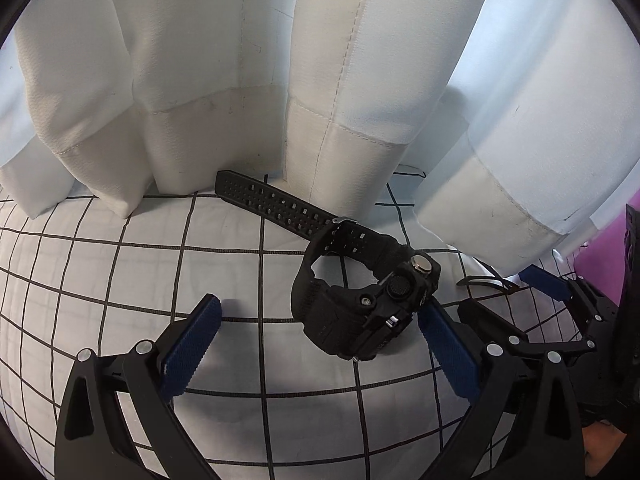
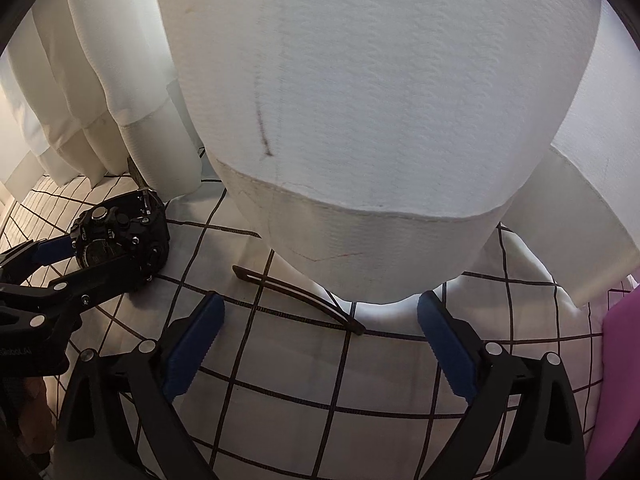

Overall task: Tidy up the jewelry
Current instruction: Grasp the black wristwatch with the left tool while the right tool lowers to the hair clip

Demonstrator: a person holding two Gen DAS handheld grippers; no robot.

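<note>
Right now, a chunky black watch (image 1: 360, 304) is lying on its side on a white cloth (image 1: 120, 272) printed with a thin black grid, right of centre in the left wrist frame, its ridged resin case studded with round knobs and its perforated rubber strap (image 1: 272, 204) stretching toward the upper left, under the hem of a white curtain (image 1: 340, 80). The left tongs (image 1: 320, 320) are standing wide apart, their blue ribbed pads framing the watch; the right pad (image 1: 444, 340) is sitting just beside the case, and I cannot tell whether it is touching. The right tongs (image 2: 320, 324) are also gaping wide, with nothing between their blue serrated pads except cloth and the lower end of a thin, dark, curved strip (image 2: 296, 296), which is lying across the grid at the centre of the right wrist frame. Heavy, pebble-textured curtain folds (image 2: 380, 100) are hanging in rounded columns above, stitched along the hems. A pink surface (image 2: 624, 360) is showing at the right edge.
</note>
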